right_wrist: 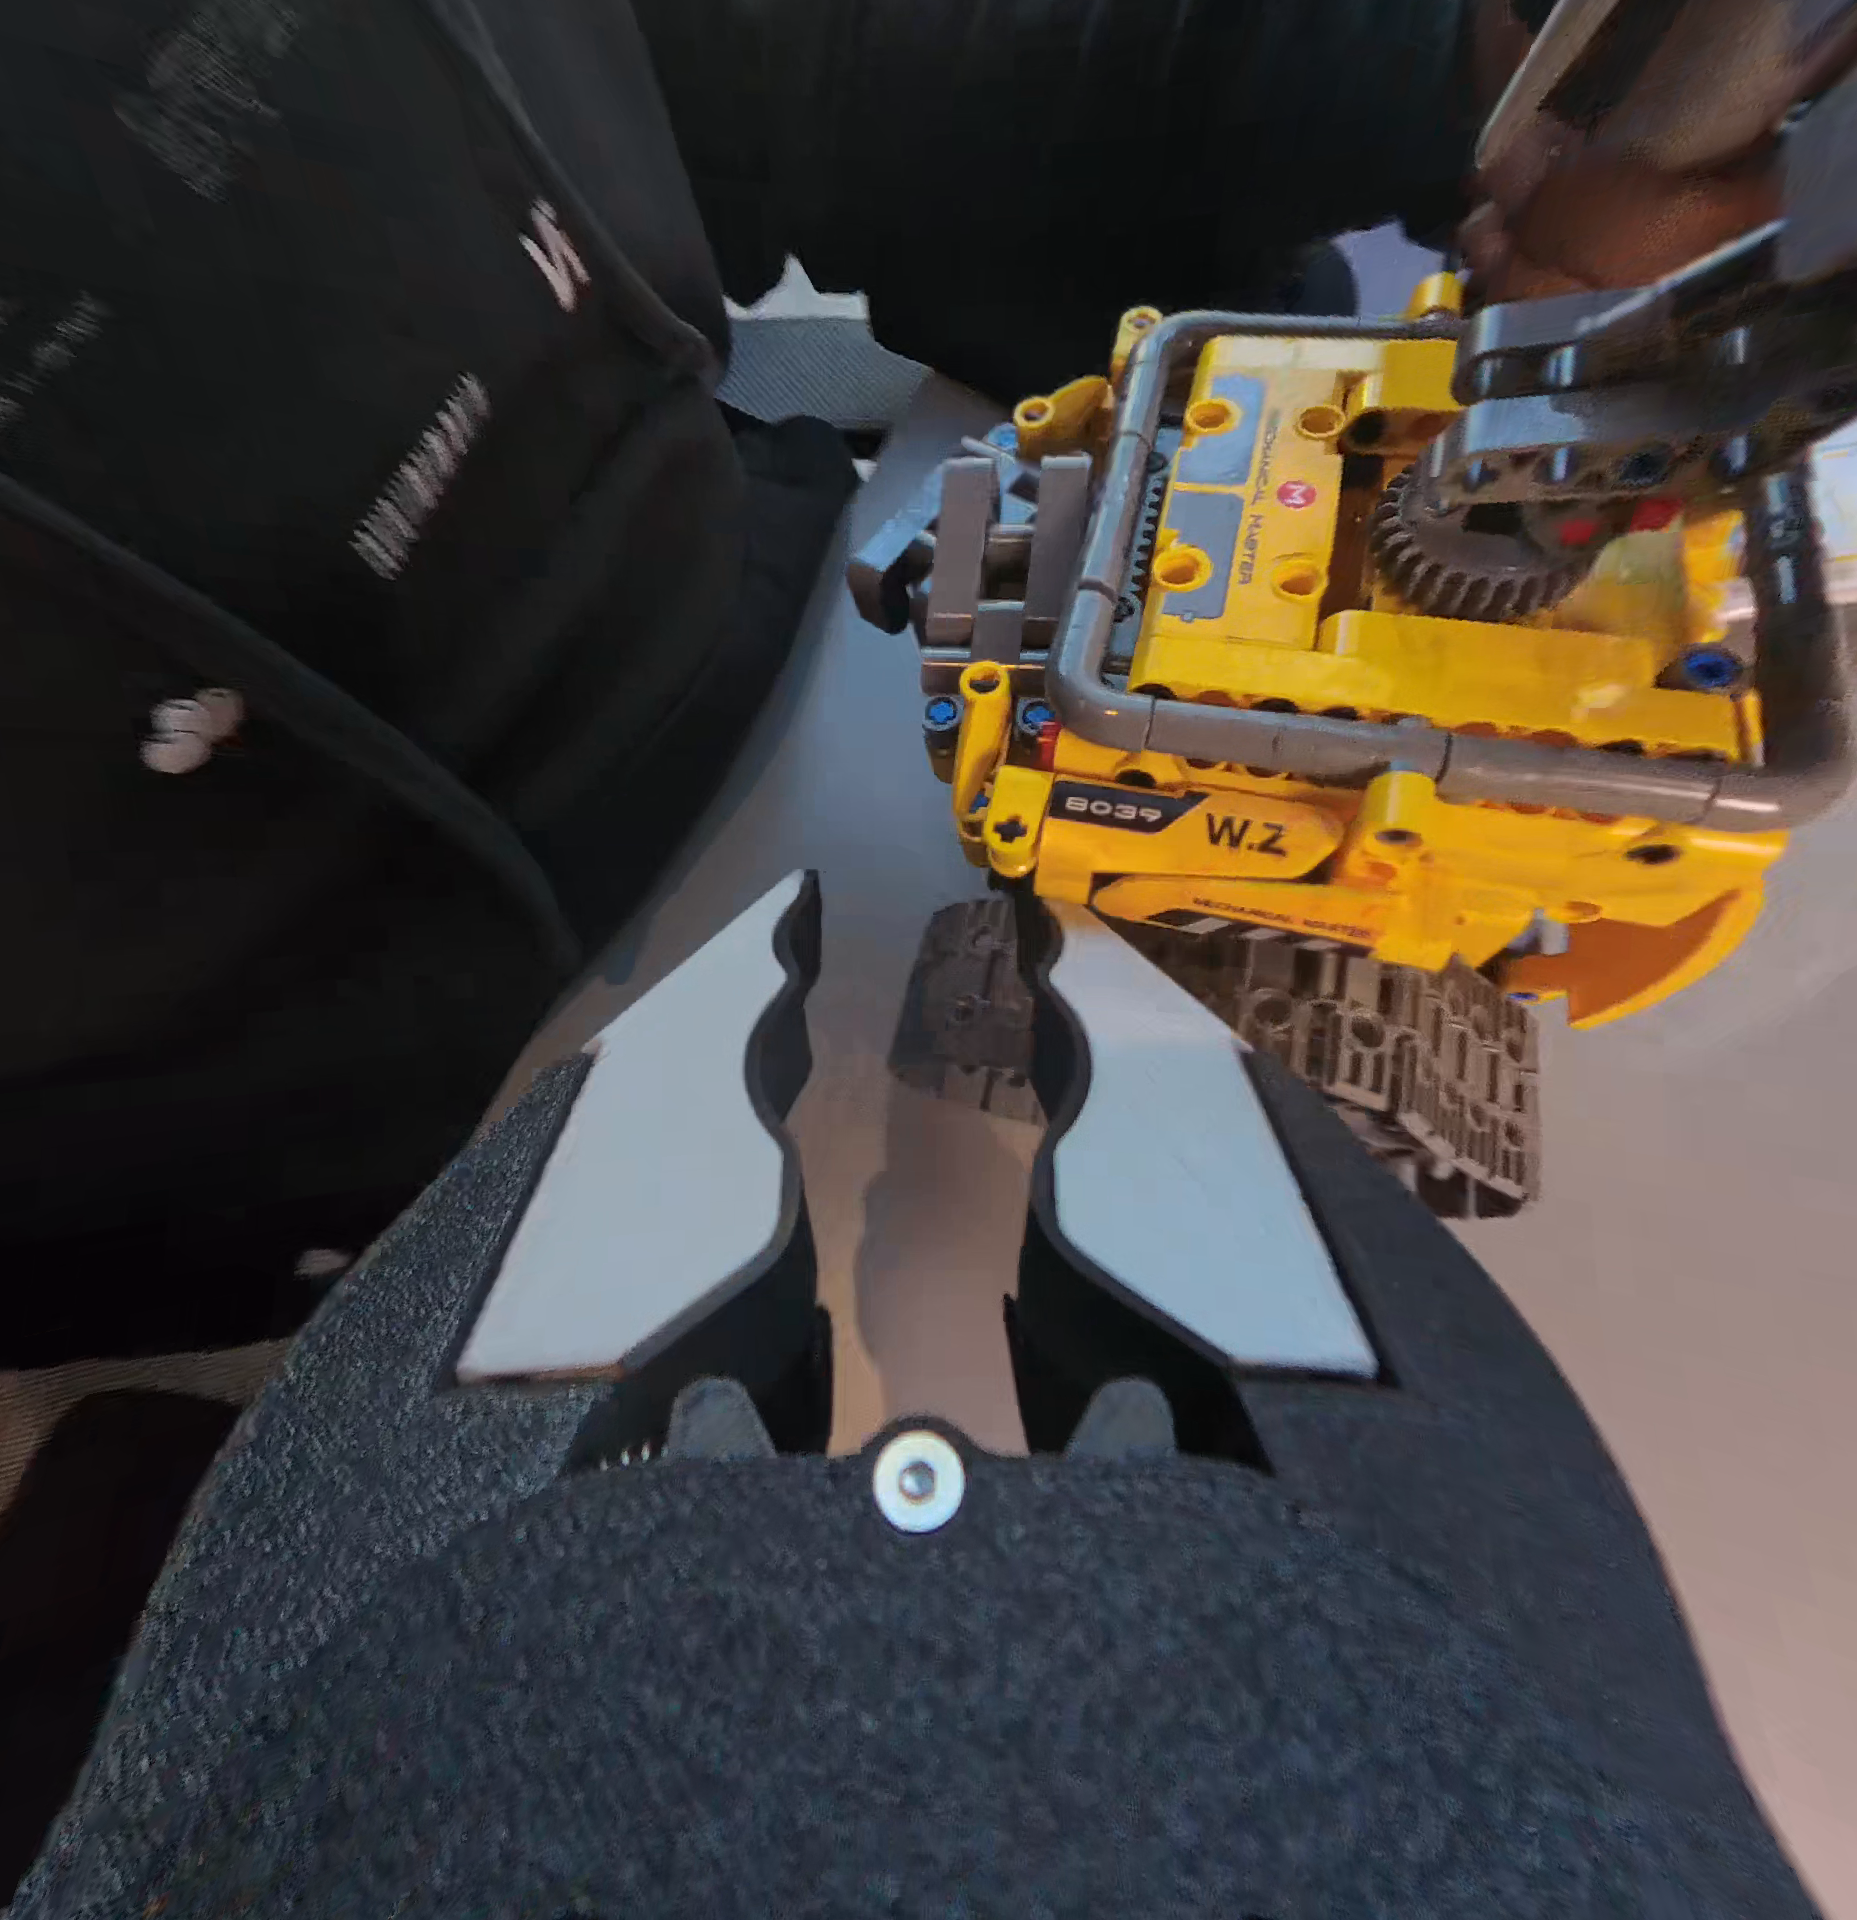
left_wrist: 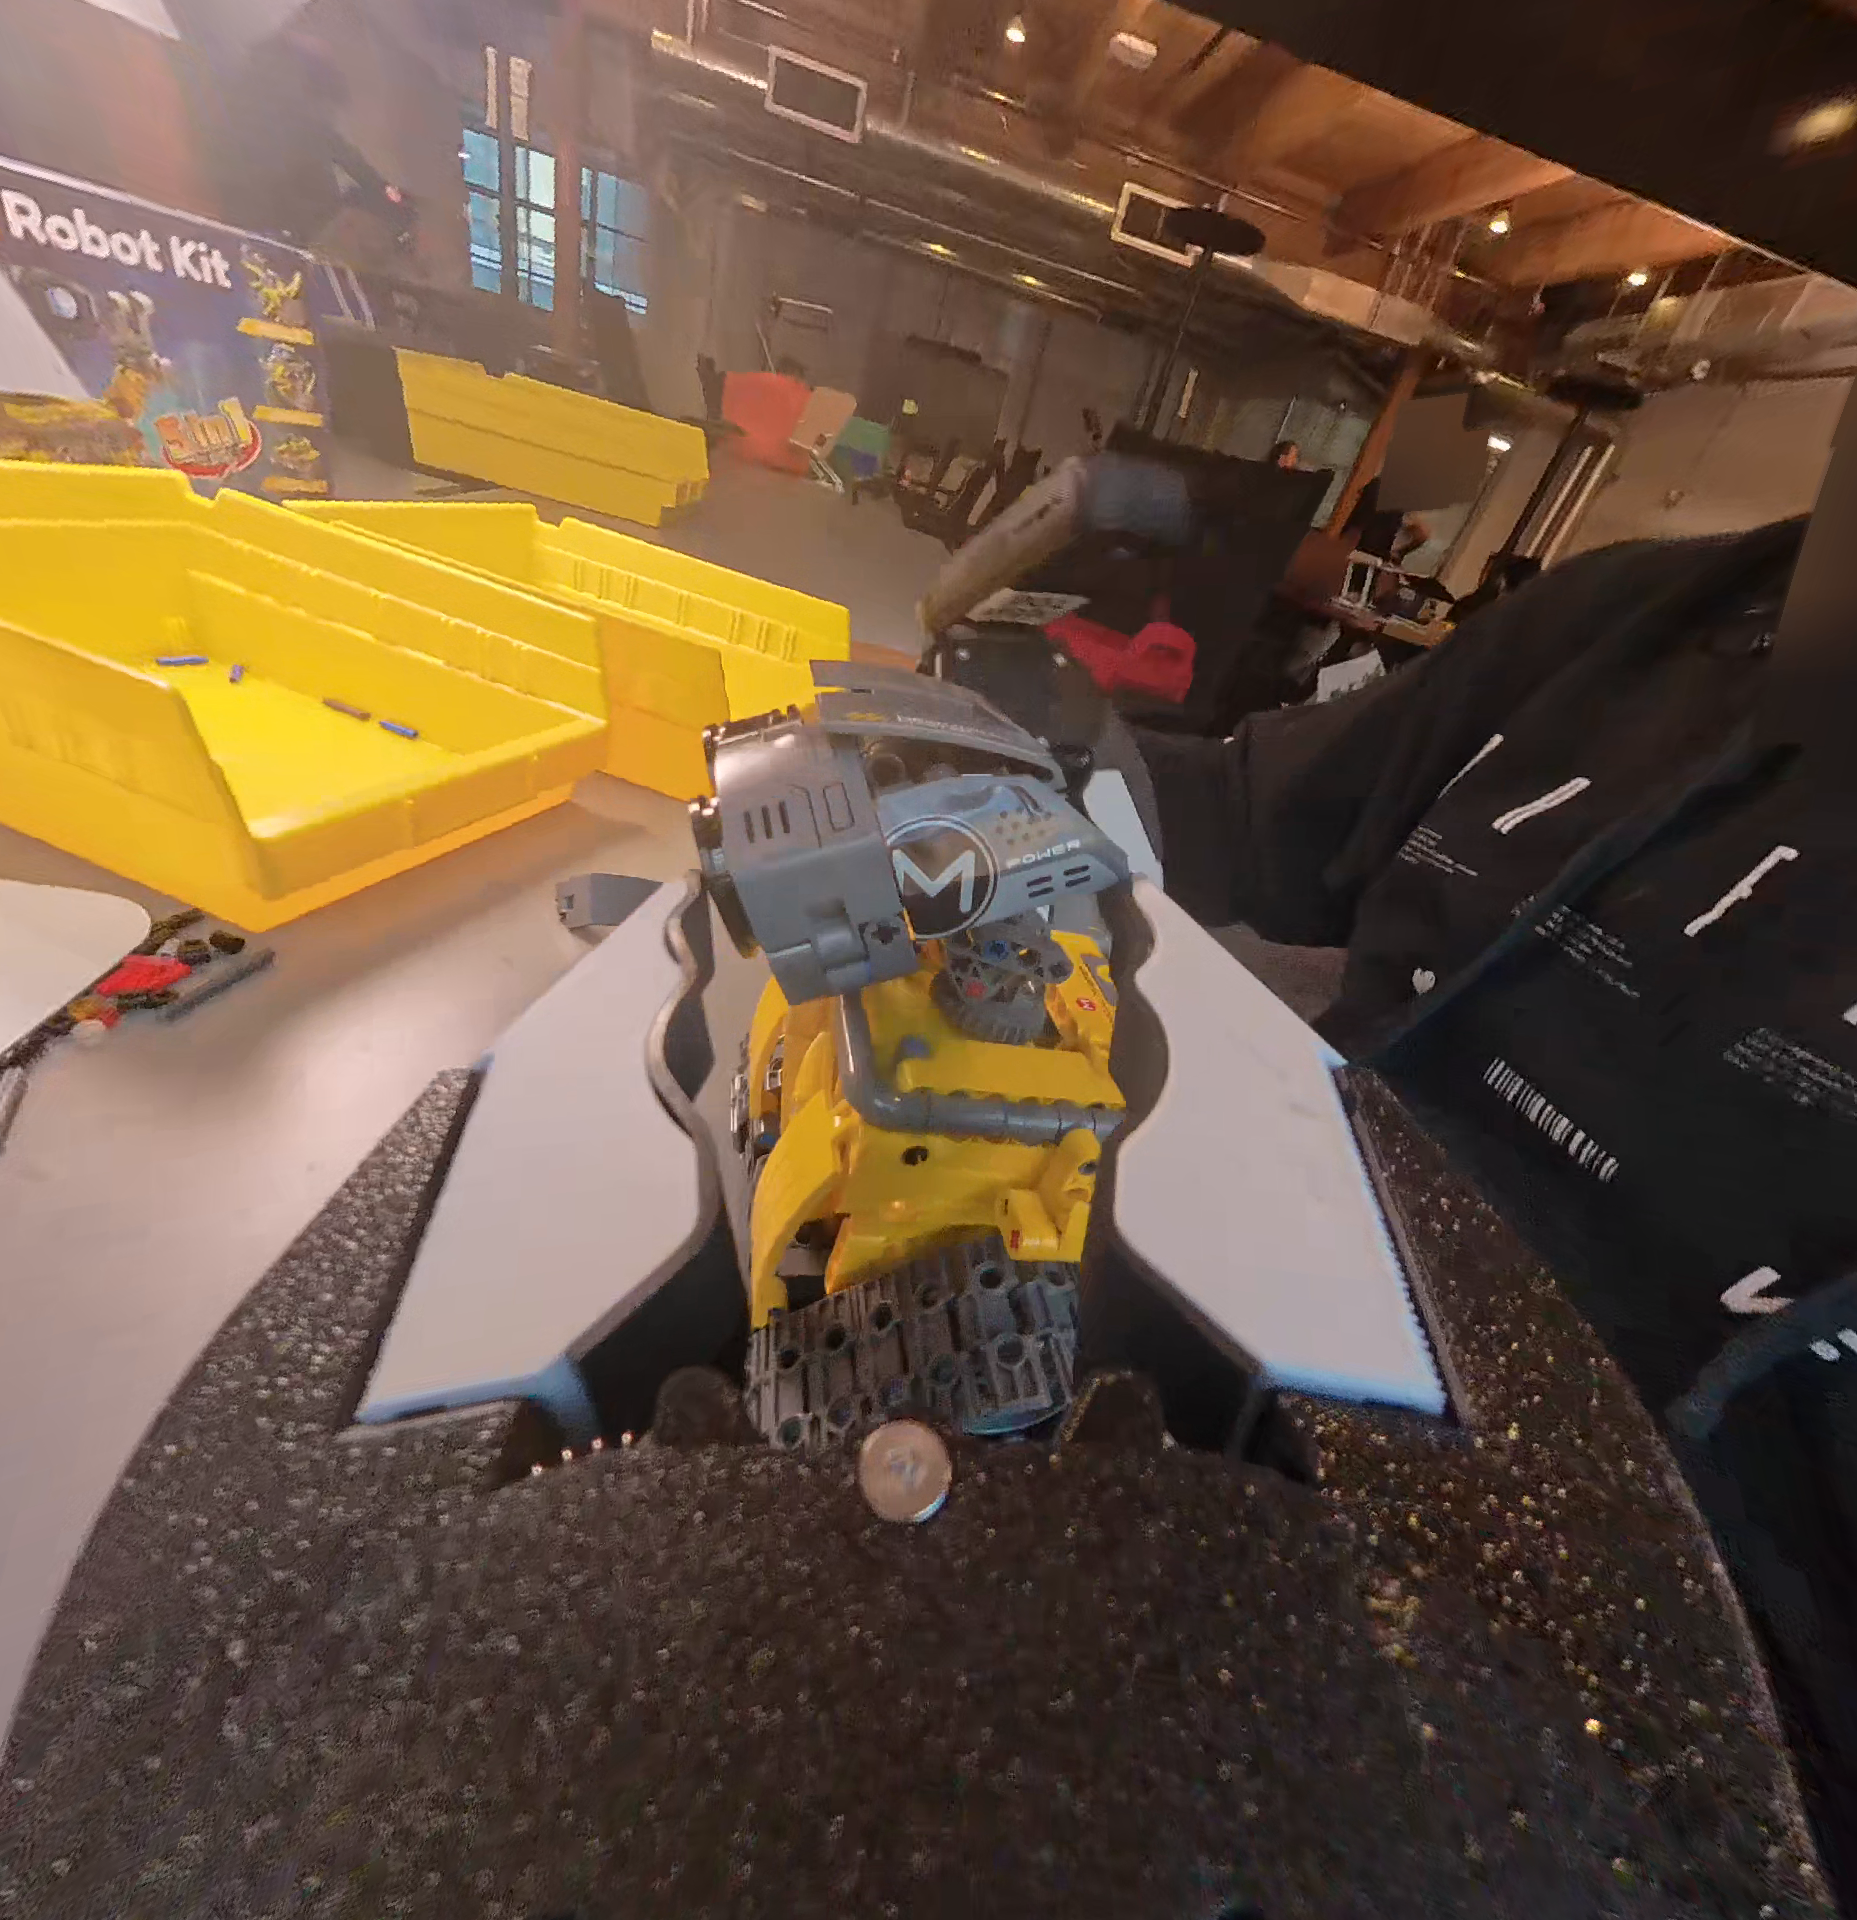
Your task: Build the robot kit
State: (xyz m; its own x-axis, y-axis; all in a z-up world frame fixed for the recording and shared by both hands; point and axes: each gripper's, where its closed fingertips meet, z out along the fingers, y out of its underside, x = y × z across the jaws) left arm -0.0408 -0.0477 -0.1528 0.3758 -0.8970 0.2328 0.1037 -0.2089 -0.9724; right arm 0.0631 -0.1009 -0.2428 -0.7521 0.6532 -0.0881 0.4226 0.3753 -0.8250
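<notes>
A yellow and grey brick-built tracked vehicle model (left_wrist: 934, 1122) sits between my left gripper's fingers. My left gripper (left_wrist: 913, 896) is shut on the model and holds its yellow body and dark grey tracks from both sides. The model's grey head piece (left_wrist: 862, 852) sticks up past the fingertips. In the right wrist view the model (right_wrist: 1350, 727) is tilted above the grey table (right_wrist: 1682, 1299). My right gripper (right_wrist: 921, 912) is open just below the model's rear corner. Its right fingertip (right_wrist: 1043, 951) is at the model's underside, and a dark grey track (right_wrist: 965, 1003) lies between the fingers.
Several yellow plastic bins (left_wrist: 311, 748) stand at the left, the nearest holding a few small pins. A printed kit box (left_wrist: 155, 332) stands behind them. Loose small parts (left_wrist: 145, 982) lie on the table at the left. A person's black clothing (left_wrist: 1578, 935) fills the right side. My right fingertips sit around 15 cm from my left ones.
</notes>
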